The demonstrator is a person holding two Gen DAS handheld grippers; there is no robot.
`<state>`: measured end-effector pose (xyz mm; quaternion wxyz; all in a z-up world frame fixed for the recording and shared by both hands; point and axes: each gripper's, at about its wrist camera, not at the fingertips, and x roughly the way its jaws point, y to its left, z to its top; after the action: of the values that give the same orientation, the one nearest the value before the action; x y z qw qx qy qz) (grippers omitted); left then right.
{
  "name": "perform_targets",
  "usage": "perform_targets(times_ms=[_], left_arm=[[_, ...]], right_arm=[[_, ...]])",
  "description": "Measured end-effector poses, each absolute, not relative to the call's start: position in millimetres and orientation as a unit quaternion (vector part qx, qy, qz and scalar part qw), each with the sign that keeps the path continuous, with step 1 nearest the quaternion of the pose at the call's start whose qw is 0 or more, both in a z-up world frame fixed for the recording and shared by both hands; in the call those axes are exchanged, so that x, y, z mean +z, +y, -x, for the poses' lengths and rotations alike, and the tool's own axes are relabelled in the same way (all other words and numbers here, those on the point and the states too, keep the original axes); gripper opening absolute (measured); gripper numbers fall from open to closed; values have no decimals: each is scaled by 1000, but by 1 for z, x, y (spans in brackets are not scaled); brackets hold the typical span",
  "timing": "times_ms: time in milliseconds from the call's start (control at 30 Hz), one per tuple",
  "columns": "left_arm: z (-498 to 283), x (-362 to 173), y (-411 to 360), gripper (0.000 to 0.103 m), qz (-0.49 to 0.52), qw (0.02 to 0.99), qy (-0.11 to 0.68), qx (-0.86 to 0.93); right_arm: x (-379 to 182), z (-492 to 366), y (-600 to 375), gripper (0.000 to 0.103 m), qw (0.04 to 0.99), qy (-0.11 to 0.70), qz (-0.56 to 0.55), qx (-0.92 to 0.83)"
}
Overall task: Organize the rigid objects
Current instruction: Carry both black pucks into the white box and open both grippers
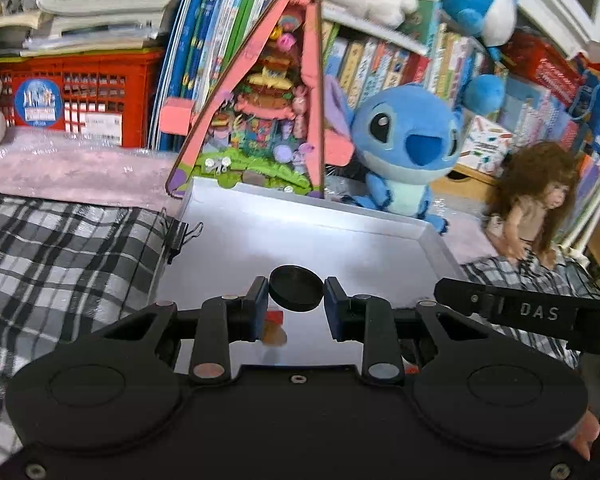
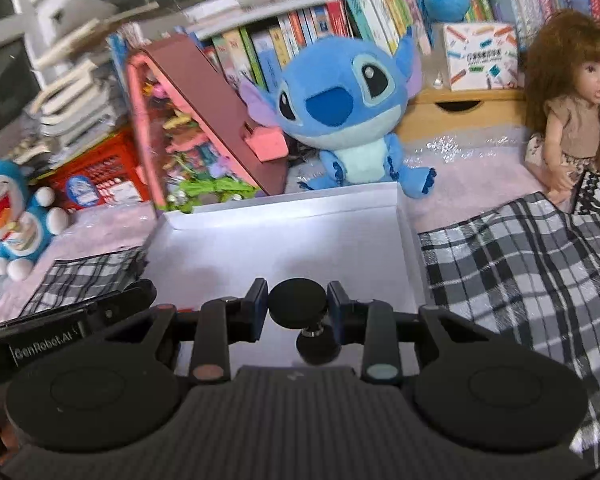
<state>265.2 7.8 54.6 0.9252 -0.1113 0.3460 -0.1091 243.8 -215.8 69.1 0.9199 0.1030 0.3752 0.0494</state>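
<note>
A black round cap (image 1: 296, 289) is held edge-on between the jaws of the left gripper (image 1: 296, 294), pads pressed at its 3 and 9 o'clock rim. In the right wrist view a black knob-headed piece (image 2: 297, 303), w/ a short metal-collared stem and a second dark ball below, is clamped the same way in the right gripper (image 2: 298, 304). Both jaws are nearly closed, each gripping its own part.

Both parts hang over the white tray (image 1: 428, 236), near its 6 o'clock edge; the tray floor ahead looks bare, though small red and orange bits (image 1: 275, 326) are glimpsed under the left gripper. The tray sits on a bed laid w/ a plaid cloth (image 1: 60, 248); a blue plush (image 1: 404, 140) and a doll (image 1: 536, 200) are seen beyond its 12 to 2 o'clock side.

Handling, as judged: both pieces look like hard plastic or rubber-coated, light, stiff, not fragile. The cap's curved rim gives only a narrow contact line, so it could pivot or slip if the grip is eased mid-air; a hold across the full diameter is best kept. The knob piece is prob. bottom-heavy w/ the hanging stem and may swing; the round head is the sensible hold, and it may roll once released, so a low set-down in the tray is advised.
</note>
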Motion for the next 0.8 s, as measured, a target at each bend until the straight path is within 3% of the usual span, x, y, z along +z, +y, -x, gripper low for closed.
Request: perform_targets(times_ms=[800], left_arm=[[-314, 9, 2, 28, 78, 919, 380, -69]], right_arm=[[18, -311, -200, 38, 908, 415, -60, 6]])
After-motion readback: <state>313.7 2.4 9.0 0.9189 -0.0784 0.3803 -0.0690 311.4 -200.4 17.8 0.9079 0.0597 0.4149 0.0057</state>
